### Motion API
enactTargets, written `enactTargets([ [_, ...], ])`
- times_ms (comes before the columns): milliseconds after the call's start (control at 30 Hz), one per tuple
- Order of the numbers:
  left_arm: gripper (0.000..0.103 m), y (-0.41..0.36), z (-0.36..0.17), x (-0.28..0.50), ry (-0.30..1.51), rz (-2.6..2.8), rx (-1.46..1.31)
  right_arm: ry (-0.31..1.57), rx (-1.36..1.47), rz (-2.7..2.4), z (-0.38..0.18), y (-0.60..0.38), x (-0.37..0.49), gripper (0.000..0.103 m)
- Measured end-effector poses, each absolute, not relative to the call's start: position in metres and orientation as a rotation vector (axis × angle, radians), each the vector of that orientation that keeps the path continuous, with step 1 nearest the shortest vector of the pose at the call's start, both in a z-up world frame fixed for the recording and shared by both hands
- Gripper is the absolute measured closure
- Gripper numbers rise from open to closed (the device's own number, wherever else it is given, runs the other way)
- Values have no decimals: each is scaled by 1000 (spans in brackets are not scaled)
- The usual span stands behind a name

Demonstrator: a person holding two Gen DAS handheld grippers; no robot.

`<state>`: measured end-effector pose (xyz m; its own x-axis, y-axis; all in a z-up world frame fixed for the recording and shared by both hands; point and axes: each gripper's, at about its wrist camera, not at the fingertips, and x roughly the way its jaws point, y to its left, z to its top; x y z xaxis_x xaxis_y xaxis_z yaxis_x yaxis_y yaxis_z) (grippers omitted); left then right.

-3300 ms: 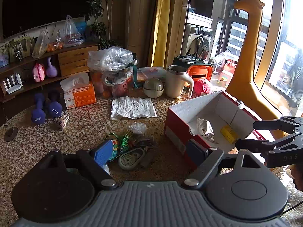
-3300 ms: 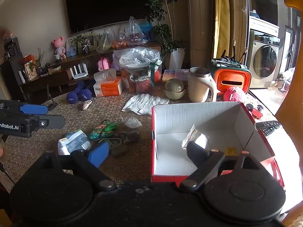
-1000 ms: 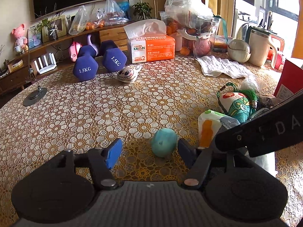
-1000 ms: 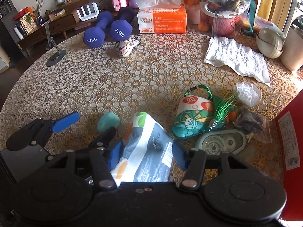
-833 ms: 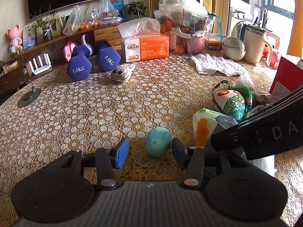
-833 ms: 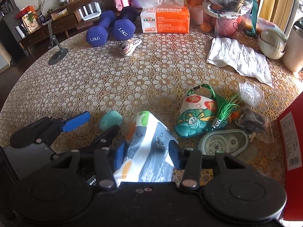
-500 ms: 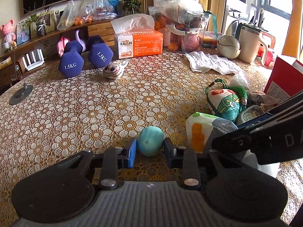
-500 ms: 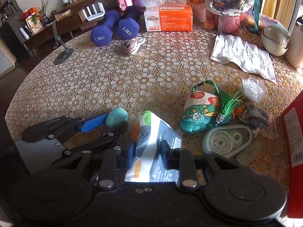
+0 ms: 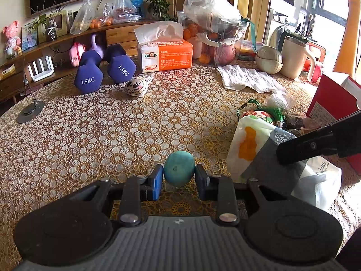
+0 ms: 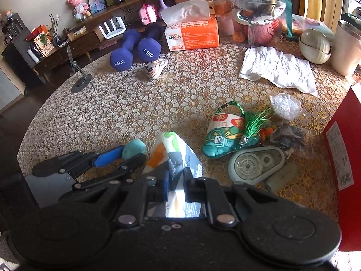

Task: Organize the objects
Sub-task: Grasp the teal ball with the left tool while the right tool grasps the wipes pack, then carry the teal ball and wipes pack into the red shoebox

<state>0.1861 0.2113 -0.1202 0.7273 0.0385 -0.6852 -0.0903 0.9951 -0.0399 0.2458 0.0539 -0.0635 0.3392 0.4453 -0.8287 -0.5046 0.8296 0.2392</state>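
My left gripper (image 9: pixel 179 177) is shut on a small teal ball (image 9: pixel 179 168) low over the lace tablecloth; it also shows in the right wrist view (image 10: pixel 134 150). My right gripper (image 10: pixel 176 184) is shut on a white, orange and grey snack pouch (image 10: pixel 174 155), which shows to the right in the left wrist view (image 9: pixel 250 142). A green embroidered sachet (image 10: pixel 225 135), a tape dispenser (image 10: pixel 255 161) and a dark wrapped item (image 10: pixel 291 136) lie to the right. The red box (image 10: pixel 345 149) stands at the far right.
Two purple dumbbells (image 9: pixel 101 71), a small painted toy (image 9: pixel 136 85), an orange tissue box (image 9: pixel 167 55), a bagged fruit container (image 9: pixel 216 38), a crumpled white paper (image 9: pixel 246 80), a cream mug (image 9: pixel 295 58) and a phone stand (image 9: pixel 29 110) are on the table.
Both grippers have closed: the left on the teal ball, the right on the snack pouch. Both objects now sit slightly raised between the fingers.
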Motion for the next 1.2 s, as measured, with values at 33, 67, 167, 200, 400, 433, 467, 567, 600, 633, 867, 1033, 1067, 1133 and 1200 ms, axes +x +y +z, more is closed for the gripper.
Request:
enactTargets([
  [33,73,211,-117,184,752,70,-74,1053,-57,620,-61,51,245,93],
  [67,73,209,-113,182,751,68,-75,1050,-50,620,-58,48,244,93],
  [167,73,206,-102,176,747,61,-76,1033,-26,623,-50,37,242,93],
  [200,73,204,-97,173,743,55,-78,1029,-15,624,-47,32,241,93],
  [400,73,183,-68,164,728,21,-56,992,23,634,-26,3,235,93],
  [433,73,178,-63,163,726,13,-55,986,26,634,-23,-1,234,93],
  [467,73,174,-58,162,723,4,-55,977,31,632,-18,-7,233,93],
  [567,73,157,-43,161,718,-19,-54,960,52,624,-7,-24,232,93],
  [600,73,151,-38,160,715,-28,-55,950,60,622,-2,-32,232,93],
  [633,73,146,-33,160,712,-39,-57,941,66,619,3,-39,231,93],
  [867,73,96,-1,161,702,-120,-40,884,91,588,29,-84,230,93],
  [1033,73,56,14,167,694,-180,-22,856,106,551,41,-120,235,93],
  [1067,73,48,17,168,694,-190,-18,849,109,542,44,-128,236,93],
  [1133,73,33,19,174,694,-211,-13,841,115,528,47,-143,240,93],
  [1200,73,18,22,180,696,-230,-8,832,118,507,49,-159,243,93],
])
